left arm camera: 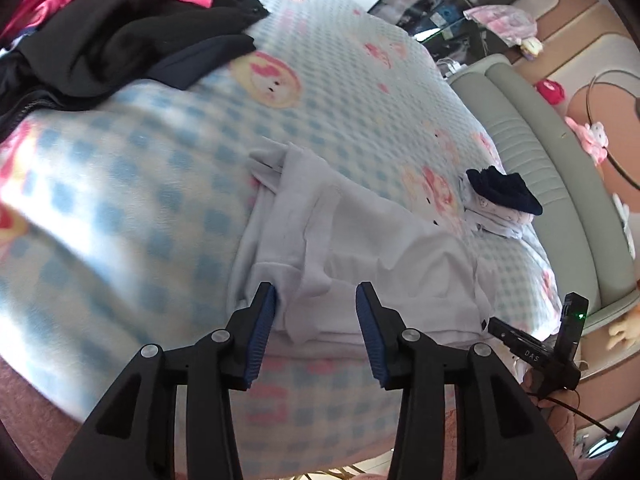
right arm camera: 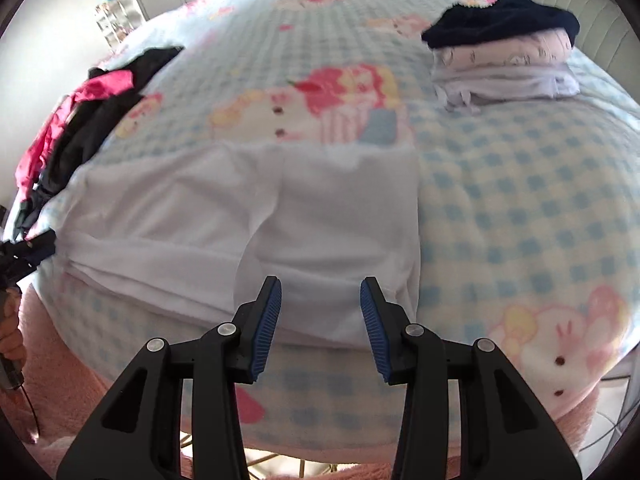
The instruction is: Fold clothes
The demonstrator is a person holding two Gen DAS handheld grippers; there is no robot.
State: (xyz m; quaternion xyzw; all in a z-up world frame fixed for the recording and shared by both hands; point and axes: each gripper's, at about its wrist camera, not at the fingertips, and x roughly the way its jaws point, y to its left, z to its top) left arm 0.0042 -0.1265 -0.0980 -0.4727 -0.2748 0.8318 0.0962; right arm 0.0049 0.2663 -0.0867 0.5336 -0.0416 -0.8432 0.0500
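A white garment (left arm camera: 360,248) lies partly folded and flat on the checked blanket, close to the bed's near edge. My left gripper (left arm camera: 316,300) hovers over its near left corner with the jaws apart; the left pad (left arm camera: 266,312) brushes a fold, and nothing is clamped. In the right wrist view the same white garment (right arm camera: 280,208) spreads wide, and my right gripper (right arm camera: 320,296) stands open over its near right edge, cloth lying under the gap. The right gripper's black housing (left arm camera: 536,346) shows at the lower right of the left wrist view.
A small stack of folded clothes (right arm camera: 504,52) with a dark navy piece on top sits at the far right near the padded headboard (left arm camera: 552,184). A heap of black and pink clothes (left arm camera: 120,32) lies at the far left. The blue-checked blanket (right arm camera: 520,200) covers the bed.
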